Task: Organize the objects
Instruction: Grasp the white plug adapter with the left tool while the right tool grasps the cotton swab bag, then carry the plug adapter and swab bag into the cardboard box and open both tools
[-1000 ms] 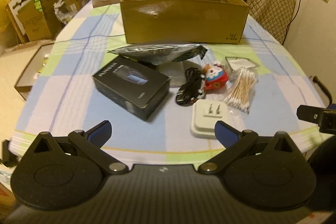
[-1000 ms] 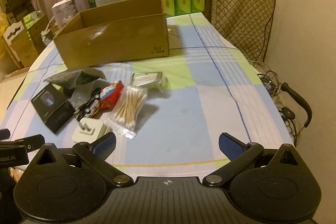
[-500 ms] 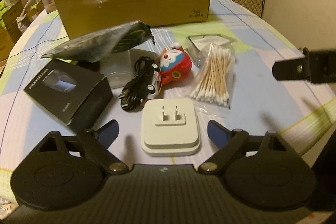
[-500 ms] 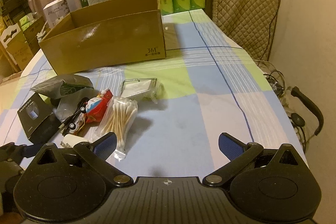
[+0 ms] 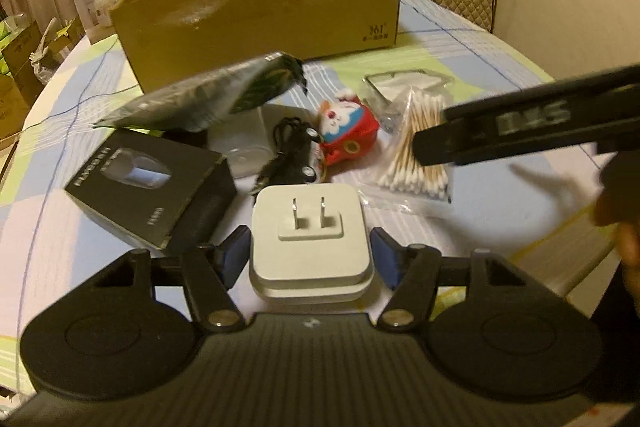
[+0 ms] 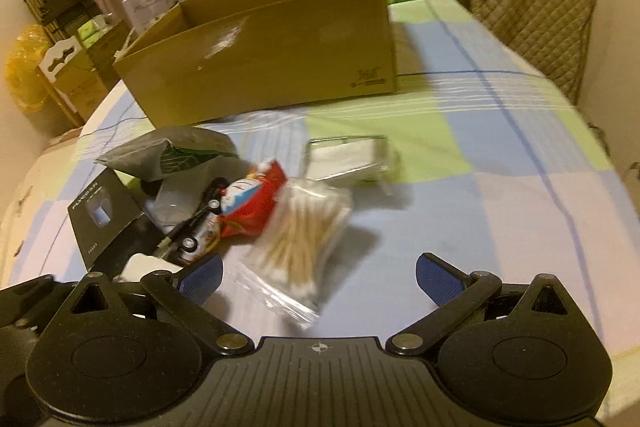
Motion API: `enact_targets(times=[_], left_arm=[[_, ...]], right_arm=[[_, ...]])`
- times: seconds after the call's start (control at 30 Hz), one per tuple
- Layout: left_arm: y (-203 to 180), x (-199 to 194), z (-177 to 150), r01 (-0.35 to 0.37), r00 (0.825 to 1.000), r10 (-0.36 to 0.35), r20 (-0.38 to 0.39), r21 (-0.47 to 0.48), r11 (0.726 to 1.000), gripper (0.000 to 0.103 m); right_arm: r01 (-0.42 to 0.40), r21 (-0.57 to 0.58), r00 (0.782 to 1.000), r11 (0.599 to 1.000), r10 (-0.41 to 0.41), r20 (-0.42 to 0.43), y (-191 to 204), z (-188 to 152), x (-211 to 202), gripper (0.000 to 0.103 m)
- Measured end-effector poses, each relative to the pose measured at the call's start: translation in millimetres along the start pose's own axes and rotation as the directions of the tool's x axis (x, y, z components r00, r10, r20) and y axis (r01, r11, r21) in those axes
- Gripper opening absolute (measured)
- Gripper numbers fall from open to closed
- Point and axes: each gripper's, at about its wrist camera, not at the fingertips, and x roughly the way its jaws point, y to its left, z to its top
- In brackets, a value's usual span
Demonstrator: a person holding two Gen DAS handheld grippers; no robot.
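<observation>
1. The white plug adapter point(image 5: 310, 227) lies prongs-up on the checked tablecloth point(image 5: 500, 59), at the near edge of the clutter, just beside a black box point(image 5: 152, 187).
2. The left gripper point(image 5: 310, 253) straddles it; its jaws have just been closing, and the blue pads point(image 5: 236, 255) sit at the adapter's two sides, though firm contact cannot be made out.
3. The right gripper point(image 6: 318, 277) hangs with jaws wide apart and nothing between them, over the near end of a bag of cotton swabs point(image 6: 304, 239).
4. A cardboard box point(image 5: 260, 11) stands open behind.
</observation>
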Motion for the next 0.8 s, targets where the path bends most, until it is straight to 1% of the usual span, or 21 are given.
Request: enact_targets(times=[0.03,0.07,0.1,0.17,0.23,0.27,0.3,0.4,0.5,0.6,0.7,0.8], left_arm=[[2.6,-4.6,0.7,-0.006,1.000,0.006,0.006,0.001,1.000,0.061],[5.7,-8.0,1.5,-0.012,1.000,0.012,0.013,-0.002,1.000,0.061],[8.1,-11.1,2.2,-0.014,1.000,0.014,0.016,-0.007,1.000,0.061],[15.4,-15.8,4.0,-0.019,0.999,0.020,0.025,-0.027,0.999,0.061],[21.3,-18.2,5.9,-0.025,0.999,0.026,0.029,-0.041,0.999,0.061],[24.3,-19.7,6.9,-0.026,0.999,0.028,0.031,-0.049,0.998,0.061],[25.6,-20.8,7.6,-0.028,0.999,0.029,0.033,-0.053,0.998,0.061],[29.8,-27.8,11.1,-0.024,0.999,0.026,0.043,-0.054,0.998,0.061],[33.2,-37.7,18.8,-0.025,0.998,0.028,0.060,-0.054,0.998,0.061],[39.6,-49.3,34.4,-0.018,0.996,0.023,0.086,-0.058,0.998,0.061],[46.5,-57.6,56.7,-0.013,0.993,0.019,0.116,-0.049,0.999,0.061],[57.5,-59.4,86.6,-0.005,0.989,0.012,0.145,-0.044,0.999,0.061]], right_arm=[[-0.006,0.006,1.000,1.000,0.006,-0.004,0.8,1.1,5.6,0.087],[-0.012,0.007,1.000,1.000,0.013,-0.016,1.7,2.5,12.0,0.058],[-0.003,0.001,0.999,1.000,0.003,-0.033,3.4,3.9,19.1,0.048],[0.025,-0.007,0.999,1.000,-0.025,-0.039,5.3,5.6,29.0,0.048],[0.006,0.003,0.999,1.000,-0.006,-0.044,5.4,6.7,35.3,0.047],[0.000,0.002,0.999,1.000,0.001,-0.049,6.0,7.7,38.0,0.041],[-0.008,0.002,0.999,1.000,0.008,-0.048,6.5,8.1,38.6,0.027],[0.001,-0.006,1.000,1.000,-0.002,-0.026,9.7,8.6,32.5,0.012],[0.009,-0.022,1.000,1.000,-0.009,0.000,16.8,10.4,16.6,0.010],[0.003,-0.035,0.999,0.999,-0.001,0.047,21.6,18.0,-6.0,0.009],[-0.016,-0.048,0.996,0.999,0.020,0.090,25.9,38.1,-26.5,0.009],[-0.023,-0.081,0.989,0.996,0.034,0.141,32.6,69.7,-39.4,0.009]])
